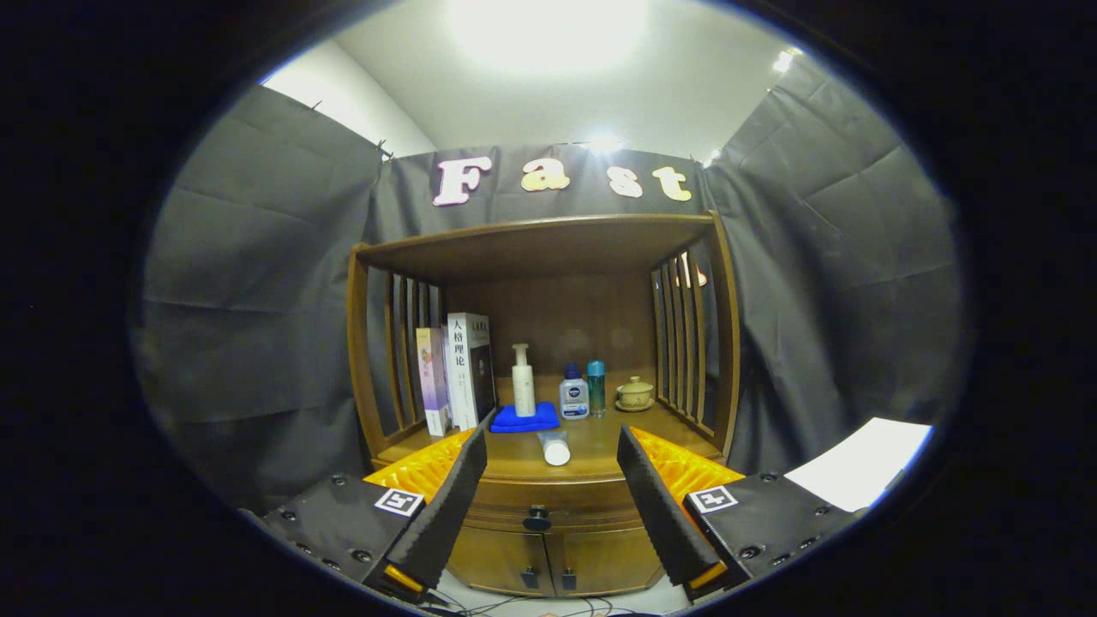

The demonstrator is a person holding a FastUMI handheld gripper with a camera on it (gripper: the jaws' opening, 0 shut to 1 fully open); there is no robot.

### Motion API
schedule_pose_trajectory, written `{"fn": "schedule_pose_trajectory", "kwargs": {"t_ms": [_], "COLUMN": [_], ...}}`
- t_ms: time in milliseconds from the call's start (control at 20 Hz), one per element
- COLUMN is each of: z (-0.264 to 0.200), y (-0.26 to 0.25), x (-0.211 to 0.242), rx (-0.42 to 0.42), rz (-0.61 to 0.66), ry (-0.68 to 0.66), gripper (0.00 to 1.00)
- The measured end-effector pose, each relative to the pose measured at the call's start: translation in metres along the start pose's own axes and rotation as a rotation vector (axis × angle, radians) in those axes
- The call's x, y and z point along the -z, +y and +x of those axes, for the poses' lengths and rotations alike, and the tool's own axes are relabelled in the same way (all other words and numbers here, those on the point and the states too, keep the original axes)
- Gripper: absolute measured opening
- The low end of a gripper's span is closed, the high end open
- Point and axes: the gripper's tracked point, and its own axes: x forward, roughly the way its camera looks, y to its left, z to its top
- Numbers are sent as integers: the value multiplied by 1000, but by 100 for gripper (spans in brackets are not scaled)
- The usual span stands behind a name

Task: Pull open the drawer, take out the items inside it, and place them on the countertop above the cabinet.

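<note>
Facing you: the cabinet [548,523], drawer [548,512] closed, its knob [537,518] between and beyond your gripper [552,497] fingers, which stand apart, holding nothing. On the countertop [591,441], a white tube [555,447] lies near the front.

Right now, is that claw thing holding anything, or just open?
Gripper: open, holding nothing; its fingers are spread apart, with the closed drawer's knob in view between them.
</note>
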Motion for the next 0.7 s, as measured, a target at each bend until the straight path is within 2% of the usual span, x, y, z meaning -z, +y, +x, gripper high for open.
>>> {"fn": "schedule_pose_trajectory", "kwargs": {"t_ms": [300, 500, 700], "z": [-22, -32, -37], "y": [14, 7, -10], "x": [-18, -22, -27], "rx": [-67, -65, -45], "rz": [68, 36, 68], "ry": [-18, -25, -28], "gripper": [97, 97, 97]}}
